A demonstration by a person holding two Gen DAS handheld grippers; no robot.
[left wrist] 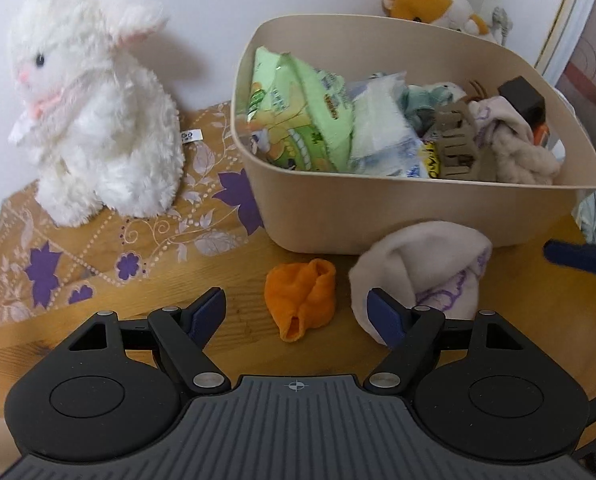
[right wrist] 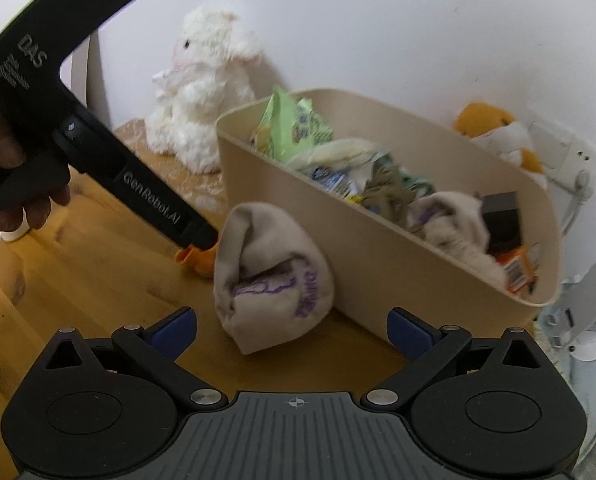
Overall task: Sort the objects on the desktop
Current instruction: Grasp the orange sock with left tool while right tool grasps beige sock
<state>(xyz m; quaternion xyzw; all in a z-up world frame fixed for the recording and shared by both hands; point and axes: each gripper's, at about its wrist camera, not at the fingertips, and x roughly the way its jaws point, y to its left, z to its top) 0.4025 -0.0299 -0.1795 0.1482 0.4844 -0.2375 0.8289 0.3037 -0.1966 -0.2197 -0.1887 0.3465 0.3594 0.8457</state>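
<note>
The left tool [left wrist: 298, 312] hangs with its jaws apart and empty just above a small orange sock [left wrist: 301, 298] on the wooden counter [left wrist: 226, 344]. Beside it lies a rolled white sock with purple print [left wrist: 422, 272], touching the beige bin [left wrist: 418, 216] full of packets and cloth. The right tool [right wrist: 292, 330] faces that white sock, jaws spread wide, nothing between its pads. A white plush rabbit [left wrist: 94, 120] sits on a patterned cloth [left wrist: 110, 248].
</note>
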